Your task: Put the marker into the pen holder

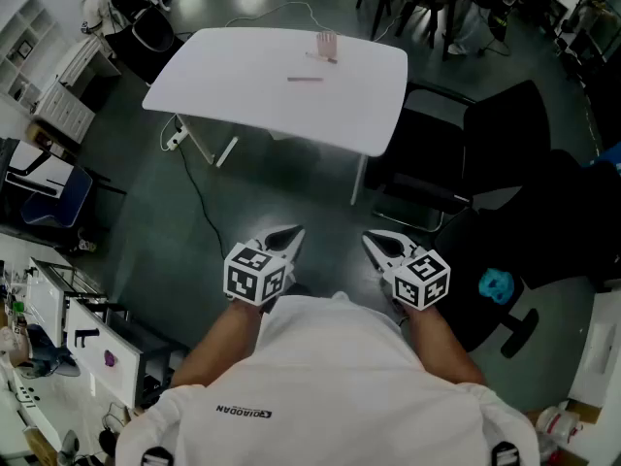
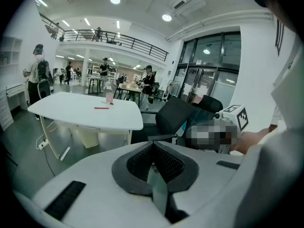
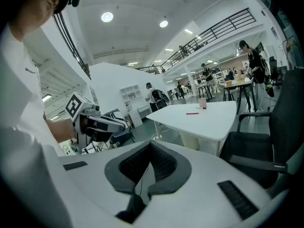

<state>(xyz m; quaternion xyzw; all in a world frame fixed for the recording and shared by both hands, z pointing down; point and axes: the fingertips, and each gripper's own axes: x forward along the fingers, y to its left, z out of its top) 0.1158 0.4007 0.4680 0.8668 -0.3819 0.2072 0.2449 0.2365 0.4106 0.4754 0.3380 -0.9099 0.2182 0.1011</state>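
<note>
A red marker (image 1: 304, 79) lies flat on a white table (image 1: 243, 85) well ahead of me, with a pink pen holder (image 1: 327, 45) standing just beyond it. Both grippers hang close to my body, far short of the table. My left gripper (image 1: 288, 238) is shut with nothing in it, and my right gripper (image 1: 374, 242) is shut and empty too. In the left gripper view the marker (image 2: 101, 108) and the pen holder (image 2: 109, 97) show small on the table; the right gripper view shows the marker (image 3: 192, 113) and the pen holder (image 3: 203, 103) likewise.
A black office chair (image 1: 485, 153) stands to the right of the table. A cable (image 1: 199, 197) runs over the dark floor from a power strip (image 1: 175, 141) under the table's left side. Desks and shelves (image 1: 58, 318) line the left; people stand in the background.
</note>
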